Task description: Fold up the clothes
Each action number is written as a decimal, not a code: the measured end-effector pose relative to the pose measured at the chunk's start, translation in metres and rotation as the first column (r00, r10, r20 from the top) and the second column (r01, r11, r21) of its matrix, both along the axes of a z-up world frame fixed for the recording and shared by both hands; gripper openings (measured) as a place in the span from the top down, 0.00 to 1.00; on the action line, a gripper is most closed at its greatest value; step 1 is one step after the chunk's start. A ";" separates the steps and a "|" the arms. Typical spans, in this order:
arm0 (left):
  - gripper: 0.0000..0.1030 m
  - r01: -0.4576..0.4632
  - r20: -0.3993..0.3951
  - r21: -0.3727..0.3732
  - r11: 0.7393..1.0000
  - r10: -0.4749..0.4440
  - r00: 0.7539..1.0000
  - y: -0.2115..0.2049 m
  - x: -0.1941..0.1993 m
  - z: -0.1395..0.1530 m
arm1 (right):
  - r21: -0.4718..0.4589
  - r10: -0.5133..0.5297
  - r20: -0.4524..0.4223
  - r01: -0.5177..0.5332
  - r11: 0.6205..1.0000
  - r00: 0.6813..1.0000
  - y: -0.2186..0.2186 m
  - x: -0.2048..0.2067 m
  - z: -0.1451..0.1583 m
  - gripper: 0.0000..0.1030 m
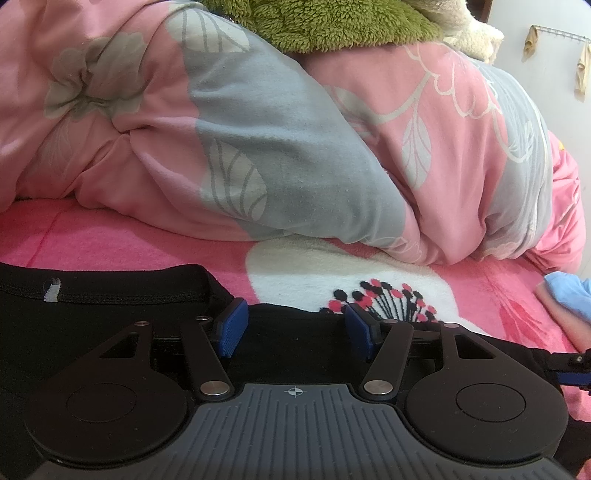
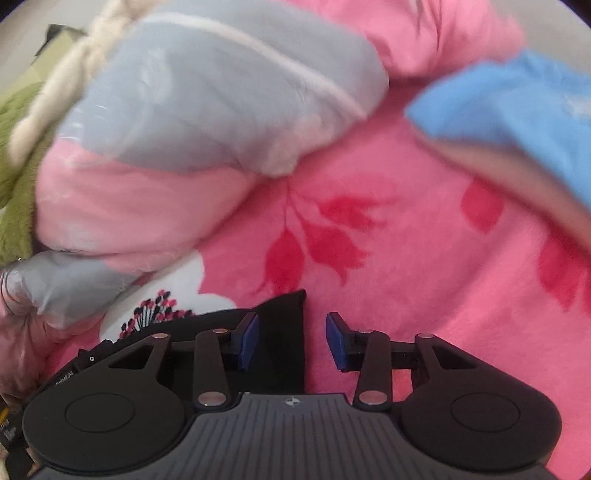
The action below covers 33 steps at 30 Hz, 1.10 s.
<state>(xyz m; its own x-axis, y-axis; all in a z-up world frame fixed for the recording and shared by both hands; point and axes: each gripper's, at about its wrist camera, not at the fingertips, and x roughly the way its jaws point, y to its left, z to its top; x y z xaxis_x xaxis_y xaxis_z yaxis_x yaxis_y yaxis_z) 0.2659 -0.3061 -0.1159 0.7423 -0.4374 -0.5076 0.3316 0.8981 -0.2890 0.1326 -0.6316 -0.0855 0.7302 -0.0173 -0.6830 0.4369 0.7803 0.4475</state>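
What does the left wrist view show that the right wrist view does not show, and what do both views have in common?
Only the left wrist view shows the waistband of the black garment with its small grey tag, and the wall hooks. Only the right wrist view shows the red leaf print on the pink blanket and most of the blue cloth. Both show the pink and grey quilt, the white flower patch, the green fleece and open tongs over the black garment: left tongs, right tongs.
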 end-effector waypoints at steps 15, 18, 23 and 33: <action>0.42 -0.002 -0.001 -0.004 1.000 0.002 1.000 0.001 -0.001 0.000 | -0.049 0.027 0.087 -0.022 0.999 0.996 0.000 0.010 0.012 1.00; 0.42 -0.002 -0.001 -0.004 1.000 0.002 1.000 0.001 -0.001 0.000 | -0.055 0.014 0.104 -0.008 0.998 0.994 -0.004 0.016 0.013 1.00; 0.42 -0.003 -0.001 -0.004 1.000 0.003 1.000 0.001 -0.001 0.001 | -0.067 -0.015 0.086 0.020 0.998 0.996 -0.013 0.027 0.001 1.00; 0.42 -0.007 -0.004 -0.019 1.000 0.007 1.000 0.003 -0.001 0.001 | -0.122 -0.064 0.048 0.069 0.990 0.997 -0.012 0.018 0.005 0.88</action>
<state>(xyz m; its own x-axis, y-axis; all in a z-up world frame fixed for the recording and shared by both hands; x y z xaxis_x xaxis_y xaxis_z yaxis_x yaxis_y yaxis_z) 0.2647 -0.3031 -0.1150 0.7438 -0.4417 -0.5016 0.3240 0.8947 -0.3075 0.1506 -0.6434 -0.0806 0.7536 -0.1491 -0.6402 0.4722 0.8004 0.3694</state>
